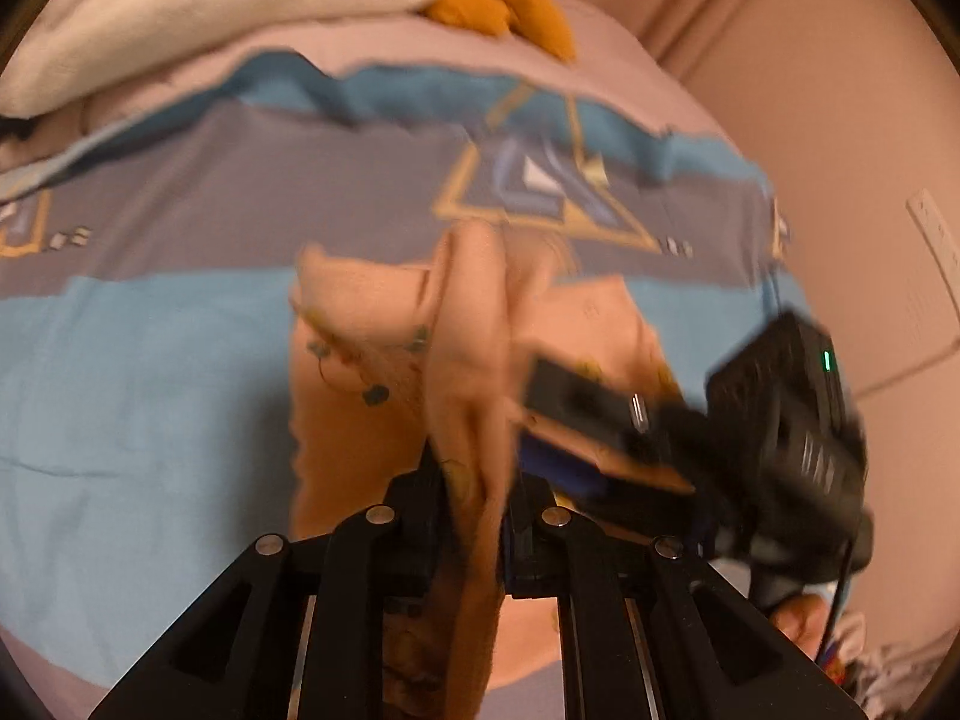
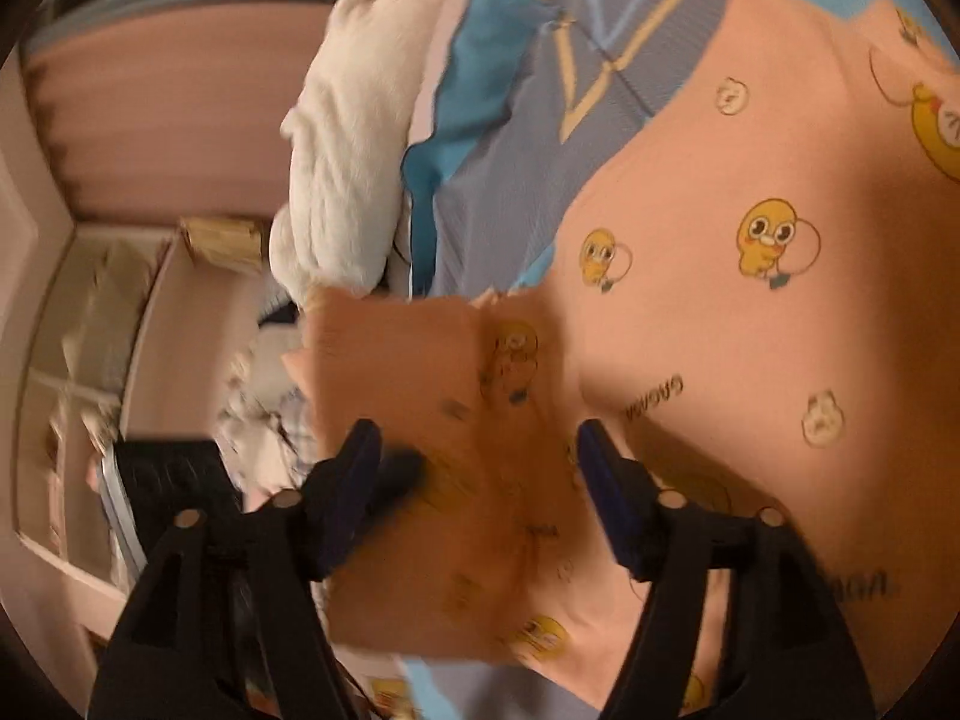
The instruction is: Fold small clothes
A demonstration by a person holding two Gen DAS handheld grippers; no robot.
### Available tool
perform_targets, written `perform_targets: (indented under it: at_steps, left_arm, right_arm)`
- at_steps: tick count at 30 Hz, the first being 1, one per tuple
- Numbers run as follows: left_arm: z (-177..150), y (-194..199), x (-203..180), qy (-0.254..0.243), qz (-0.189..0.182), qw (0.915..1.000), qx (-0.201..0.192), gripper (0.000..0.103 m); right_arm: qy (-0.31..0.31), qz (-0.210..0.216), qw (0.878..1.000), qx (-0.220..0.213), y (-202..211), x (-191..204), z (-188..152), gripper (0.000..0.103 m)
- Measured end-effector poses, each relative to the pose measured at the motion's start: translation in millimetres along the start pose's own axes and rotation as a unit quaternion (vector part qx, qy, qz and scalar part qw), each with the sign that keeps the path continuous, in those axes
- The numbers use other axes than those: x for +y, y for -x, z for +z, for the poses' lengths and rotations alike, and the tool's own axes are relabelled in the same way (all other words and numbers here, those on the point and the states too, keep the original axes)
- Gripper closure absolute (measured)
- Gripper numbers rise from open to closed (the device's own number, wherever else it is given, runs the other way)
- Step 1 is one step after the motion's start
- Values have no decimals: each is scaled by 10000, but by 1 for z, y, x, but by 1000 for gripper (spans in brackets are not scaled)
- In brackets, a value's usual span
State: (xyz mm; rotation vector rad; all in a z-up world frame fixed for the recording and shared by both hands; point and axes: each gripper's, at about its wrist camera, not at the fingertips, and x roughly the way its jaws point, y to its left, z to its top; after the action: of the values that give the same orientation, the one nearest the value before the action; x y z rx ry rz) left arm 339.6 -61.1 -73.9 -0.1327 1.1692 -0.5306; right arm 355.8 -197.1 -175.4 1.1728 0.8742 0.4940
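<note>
A small peach garment (image 1: 354, 300) printed with yellow ducks lies partly spread on the blue and grey bedsheet (image 1: 150, 390). My left gripper (image 1: 474, 480) is shut on a bunched fold of it, which rises in a ridge in front of the jaws. My right gripper (image 1: 540, 426) comes in from the right, close to that ridge, blurred. In the right wrist view the garment (image 2: 720, 330) fills the right side. A raised flap of it sits between the wide-apart blue pads of my right gripper (image 2: 480, 444), and neither pad presses on it.
A white pillow (image 1: 210, 0) and an orange plush toy (image 1: 498, 6) lie at the far edge of the bed. A pink wall (image 1: 810, 90) borders the bed on the right. A person's fingers (image 1: 798, 618) hold the right gripper's handle. White shelves (image 2: 90, 360) stand beyond the bed.
</note>
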Motion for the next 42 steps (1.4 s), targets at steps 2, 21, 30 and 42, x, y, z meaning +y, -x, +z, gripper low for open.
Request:
perform_targets:
  at_steps: [2, 21, 30, 42]
  left_arm:
    - [-4, -10, -4, -57, -113, 9998, 160, 93]
    - [-58, 44, 61, 635, -653, 9958, -68, 87]
    - [-61, 36, 60, 726, -860, 9936, -44, 87]
    - [-42, -2, -2, 147, -1098, 9937, 146, 87]
  right_arm:
    - [-329, 84, 9994, -98, 1, -8, 5, 33]
    - [868, -1633, 9827, 45, 14, 14, -4, 93]
    - [1720, -1731, 9698, 51, 59, 70, 31, 95]
    - [1213, -2727, 9543, -116, 98, -4, 80, 93]
